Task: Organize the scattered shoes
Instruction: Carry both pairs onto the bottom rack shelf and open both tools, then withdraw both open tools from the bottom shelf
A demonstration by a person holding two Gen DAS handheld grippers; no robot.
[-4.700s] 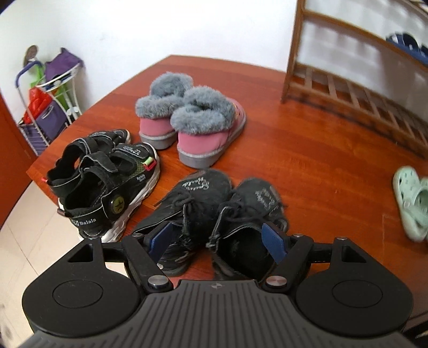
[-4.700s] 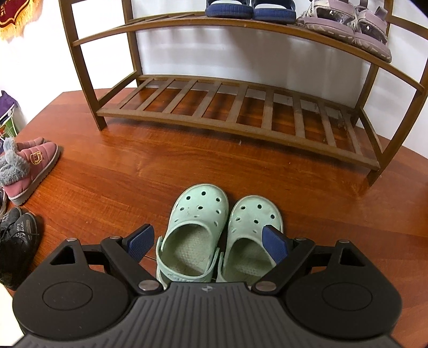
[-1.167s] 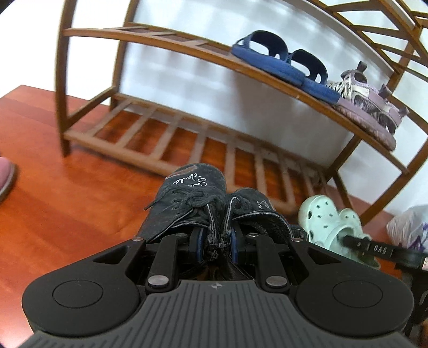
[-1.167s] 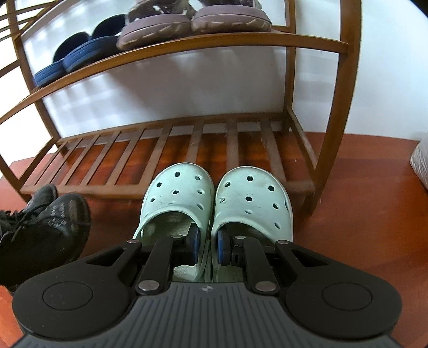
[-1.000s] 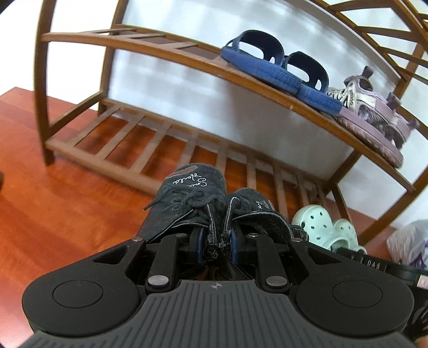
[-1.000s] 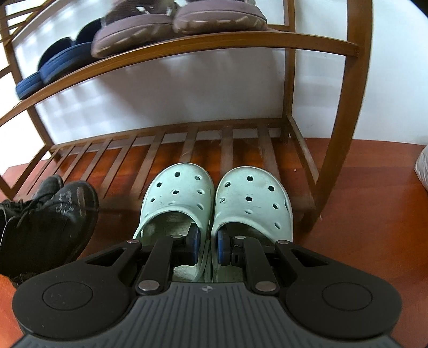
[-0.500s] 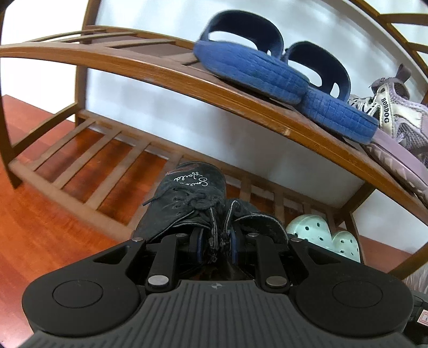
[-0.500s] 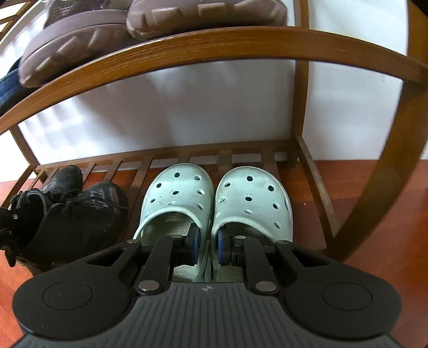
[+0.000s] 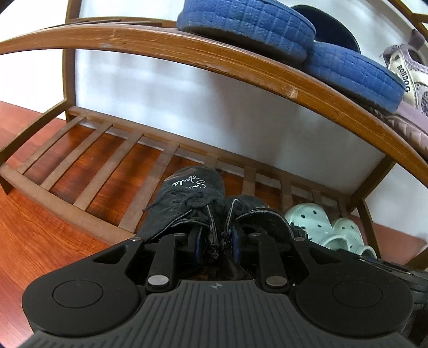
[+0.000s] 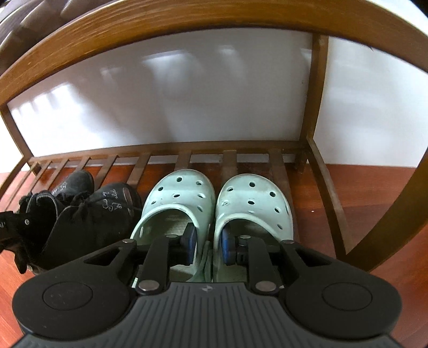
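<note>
I've got both pairs on the rack's lower shelf (image 10: 232, 158). Both grippers' jaws are opening, narrow so far, with shoe walls between them: left gripper (image 9: 215, 242) in the black shoes (image 9: 187, 198), right gripper (image 10: 207, 245) in the mint clogs (image 10: 214, 198). I'd widen fully, then back straight out. Only the left view shows blue slippers (image 9: 267, 24) overhead.

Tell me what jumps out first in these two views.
The mint green clogs sit side by side at the right end of the shoe rack's lower shelf, with the black lace-up shoes beside them on their left. Blue slippers overhang the upper shelf.
</note>
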